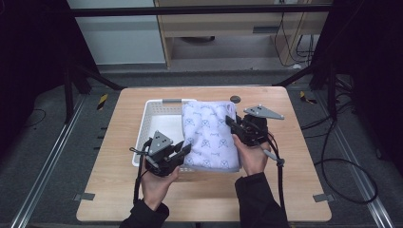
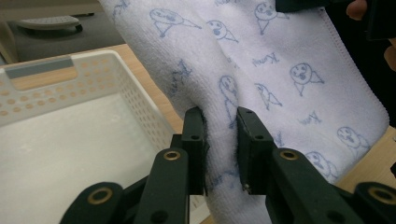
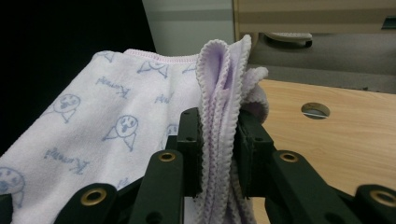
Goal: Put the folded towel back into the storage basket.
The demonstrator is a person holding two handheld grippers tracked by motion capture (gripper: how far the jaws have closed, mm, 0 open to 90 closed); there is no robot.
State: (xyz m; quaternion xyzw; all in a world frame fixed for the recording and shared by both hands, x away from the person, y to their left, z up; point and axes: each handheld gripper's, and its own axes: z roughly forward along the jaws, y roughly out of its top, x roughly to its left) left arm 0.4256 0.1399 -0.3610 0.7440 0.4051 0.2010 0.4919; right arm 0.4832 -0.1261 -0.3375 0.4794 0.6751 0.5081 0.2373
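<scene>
Nearest the person, the left claw (image 1: 186, 148) was clenched on the near left edge of the towel (image 1: 210, 135), a fold of cloth pinched between its jaws at the basket's near right corner. The towel, pale lilac with small blue drawings, was held folded over the right side of the white basket (image 1: 157, 124), its right part over the table (image 1: 119, 142). Past that, on the towel's right side, the right claw (image 1: 230, 121) gripped the stacked hem edges tight. Beyond the basket, a round hole (image 1: 235, 99) sat in the table.
</scene>
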